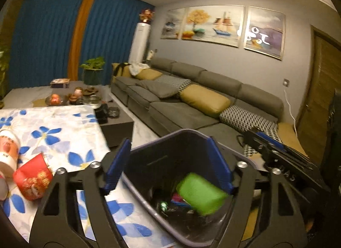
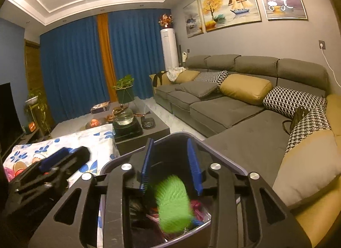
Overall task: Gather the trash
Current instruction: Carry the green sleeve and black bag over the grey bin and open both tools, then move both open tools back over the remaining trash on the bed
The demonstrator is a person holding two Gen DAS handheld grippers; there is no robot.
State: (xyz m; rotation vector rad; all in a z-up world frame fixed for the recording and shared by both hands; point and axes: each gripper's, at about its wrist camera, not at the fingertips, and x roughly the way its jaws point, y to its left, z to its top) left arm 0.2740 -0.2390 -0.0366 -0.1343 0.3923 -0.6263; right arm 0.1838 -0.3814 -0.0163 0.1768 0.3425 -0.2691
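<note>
green trash item (image 2: pixel 172 203) is showing blurred just below the right gripper (image 2: pixel 171 168), inside the mouth of the dark bin (image 2: pixel 223 158); it is appearing to be dropping free, touching neither blue pad. in the left wrist view the same green item (image 1: pixel 201 193) is sitting low in the bin (image 1: pixel 170 139), above dark and pink scraps.

right gripper's fingers (image 2: pixel 194 167) are standing apart, gripping nothing. left gripper (image 1: pixel 169 164) is hovering over the bin rim with its fingers (image 1: pixel 119 164) spread wide, also empty. the right tool (image 1: pixel 277 152) is showing at the left view's right edge, near the left one.

remaining trash is lying on the bench (image 1: pixel 64 124), which is wearing a blue-flowered cloth: a red paper cup (image 1: pixel 33 178) on its side, and a white and red cup (image 1: pixel 8 149) just beside it, at the left edge.

risks, as judged:
- the bin is standing just beside the bench edge, and both tools are crowding its opening; a careless withdrawal is risking a knock on the rim and a tipped bin.
- the two tools are working near each other, so a crossing reach toward the cups is inviting a collision.
- the cups are light and lying on their sides; a poor squeeze is likely crushing them or rolling them off the bench.
- the glass vessel (image 2: pixel 123 116) and small ornaments are standing on the dark table beyond, well apart, but within a wide swing.
</note>
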